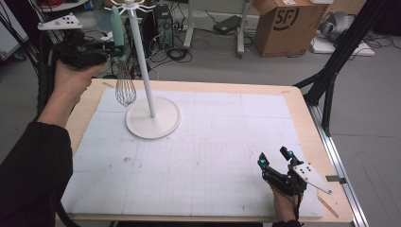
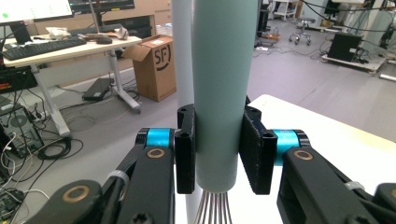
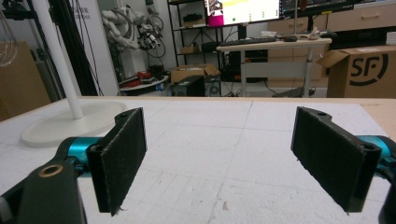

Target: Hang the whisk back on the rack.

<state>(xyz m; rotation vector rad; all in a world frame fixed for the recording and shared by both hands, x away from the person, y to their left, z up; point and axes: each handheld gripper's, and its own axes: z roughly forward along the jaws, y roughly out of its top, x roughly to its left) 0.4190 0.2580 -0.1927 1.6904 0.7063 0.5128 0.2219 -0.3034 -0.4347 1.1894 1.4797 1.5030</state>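
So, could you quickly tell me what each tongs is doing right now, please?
Left tongs: closed on the whisk handle.
Right tongs: open, empty.

Whisk [image 1: 122, 61]: pale green handle, silver wires. Stand [image 1: 152, 120]: white. Mat [image 1: 213, 156]: white, faint grid. Gripper jaws: black, blue joints. Cardboard box [image 1: 283, 26]: brown.

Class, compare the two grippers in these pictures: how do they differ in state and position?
The left gripper is shut on the whisk by its pale green handle; the right gripper is open and holds nothing. The left gripper is raised beside the white stand; the right gripper sits low over the white mat, near its front edge. Both have black jaws with blue joints.
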